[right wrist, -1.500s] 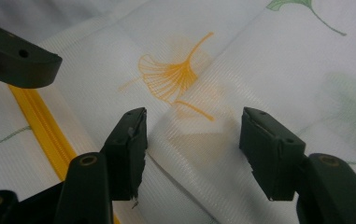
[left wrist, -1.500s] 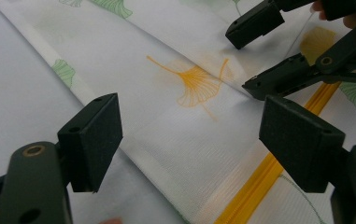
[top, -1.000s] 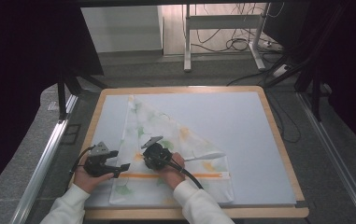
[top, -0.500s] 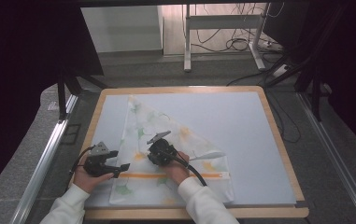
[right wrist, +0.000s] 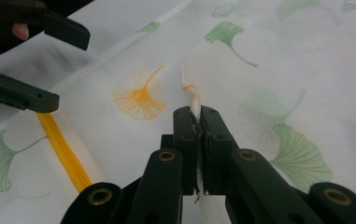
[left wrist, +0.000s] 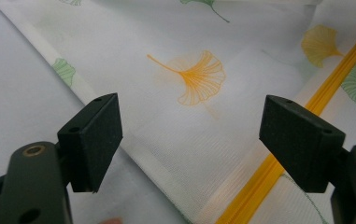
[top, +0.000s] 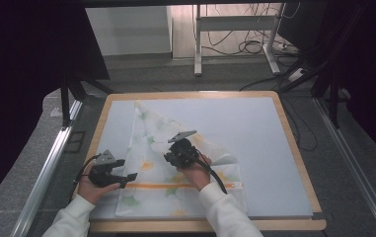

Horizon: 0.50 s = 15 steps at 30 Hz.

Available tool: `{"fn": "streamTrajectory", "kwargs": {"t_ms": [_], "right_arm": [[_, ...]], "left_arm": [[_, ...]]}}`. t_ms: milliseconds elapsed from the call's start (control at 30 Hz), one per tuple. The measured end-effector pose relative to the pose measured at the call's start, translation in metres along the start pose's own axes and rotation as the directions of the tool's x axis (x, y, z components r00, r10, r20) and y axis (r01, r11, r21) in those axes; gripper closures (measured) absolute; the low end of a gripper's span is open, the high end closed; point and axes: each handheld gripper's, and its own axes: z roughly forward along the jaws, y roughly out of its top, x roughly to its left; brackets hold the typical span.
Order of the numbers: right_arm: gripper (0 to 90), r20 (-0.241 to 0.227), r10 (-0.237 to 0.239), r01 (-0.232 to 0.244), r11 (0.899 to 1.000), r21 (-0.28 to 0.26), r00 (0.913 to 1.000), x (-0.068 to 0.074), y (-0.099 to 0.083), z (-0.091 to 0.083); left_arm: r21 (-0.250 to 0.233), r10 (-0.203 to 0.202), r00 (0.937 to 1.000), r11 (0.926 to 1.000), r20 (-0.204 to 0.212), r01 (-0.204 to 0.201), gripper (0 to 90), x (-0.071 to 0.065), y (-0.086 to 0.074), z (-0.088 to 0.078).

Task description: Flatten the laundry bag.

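A white cloth point(top: 156, 143) printed with green and orange ginkgo leaves and an orange stripe point(top: 161, 186) lies partly folded on the pale blue mat point(top: 254, 138). My right gripper point(top: 172, 157) is shut on a pinched-up fold of the cloth point(right wrist: 190, 95), over the cloth's middle. My left gripper point(top: 130, 178) stands open at the cloth's left edge, its jaws wide apart over an orange leaf point(left wrist: 199, 77) with nothing between them. In the right gripper view the left gripper point(right wrist: 52, 67) appears at the upper left.
The mat sits in a wooden-framed table top point(top: 294, 143). A folded-back flap of the cloth point(top: 222, 159) lies to the right of my right hand. Beyond the table stand a desk frame point(top: 235, 34) and floor cables point(top: 254, 47).
My right gripper has moved up and a little right across the cloth, carrying the pinched fold with it. The left gripper has stayed at the cloth's left edge.
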Motion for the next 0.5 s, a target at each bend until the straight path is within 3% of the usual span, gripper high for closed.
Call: {"fn": "streamTrajectory", "kwargs": {"t_ms": [500], "right_arm": [[85.7,0.048,0.041,-0.039,0.998,-0.045,0.998,-0.027,0.004,-0.026]], "left_arm": [[0.001,0.0,1.0,1.0,-0.002,0.0,21.0,0.0,0.0,0.0]]}}
